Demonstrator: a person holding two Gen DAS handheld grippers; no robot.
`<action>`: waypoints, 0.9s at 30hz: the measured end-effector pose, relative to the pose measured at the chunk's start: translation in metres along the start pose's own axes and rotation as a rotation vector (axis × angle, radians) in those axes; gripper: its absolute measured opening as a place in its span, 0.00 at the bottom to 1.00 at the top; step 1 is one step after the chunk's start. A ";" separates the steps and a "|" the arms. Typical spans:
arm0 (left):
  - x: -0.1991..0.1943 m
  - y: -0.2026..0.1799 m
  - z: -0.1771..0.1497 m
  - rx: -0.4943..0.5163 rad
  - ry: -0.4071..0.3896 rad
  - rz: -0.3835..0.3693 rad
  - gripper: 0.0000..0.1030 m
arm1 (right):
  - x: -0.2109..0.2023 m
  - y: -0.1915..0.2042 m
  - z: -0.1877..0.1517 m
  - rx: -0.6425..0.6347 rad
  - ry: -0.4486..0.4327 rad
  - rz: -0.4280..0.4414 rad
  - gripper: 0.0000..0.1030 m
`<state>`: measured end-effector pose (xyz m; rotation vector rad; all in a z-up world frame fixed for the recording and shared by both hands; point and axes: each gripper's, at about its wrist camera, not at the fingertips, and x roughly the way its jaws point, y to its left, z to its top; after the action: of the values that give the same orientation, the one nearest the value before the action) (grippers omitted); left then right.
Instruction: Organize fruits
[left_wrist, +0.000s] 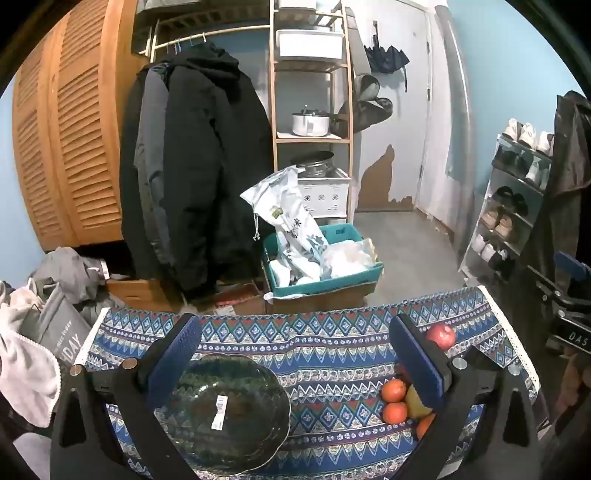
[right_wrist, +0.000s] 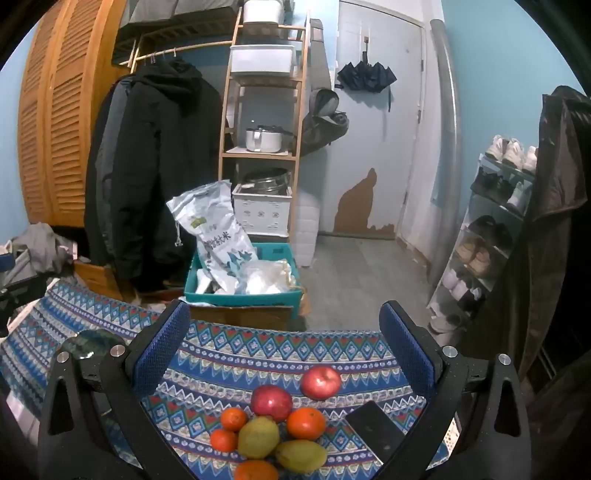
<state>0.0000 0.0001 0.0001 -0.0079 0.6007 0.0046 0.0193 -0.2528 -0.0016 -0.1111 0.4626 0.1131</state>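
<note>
A dark green glass plate with a white sticker lies on the patterned tablecloth, under my open, empty left gripper. A pile of fruit lies to its right: oranges and a red apple. In the right wrist view, my open, empty right gripper is above the pile: two red apples, several oranges and two green pears. The plate's edge shows at far left.
A black phone lies on the cloth right of the fruit. Beyond the table's far edge stand a teal bin with bags on a cardboard box, hanging coats, a wooden shelf and a shoe rack.
</note>
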 end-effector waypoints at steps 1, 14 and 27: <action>0.000 0.000 0.000 0.006 0.000 0.005 0.99 | 0.000 0.000 0.000 0.003 -0.006 0.002 0.97; 0.004 0.001 -0.004 0.000 0.001 -0.015 0.99 | -0.001 0.000 -0.002 0.001 0.004 0.003 0.97; 0.003 0.003 -0.006 -0.004 -0.001 -0.020 0.99 | 0.002 0.006 -0.002 -0.015 0.013 0.006 0.97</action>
<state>-0.0011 0.0033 -0.0062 -0.0178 0.5991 -0.0133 0.0193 -0.2469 -0.0042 -0.1250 0.4751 0.1214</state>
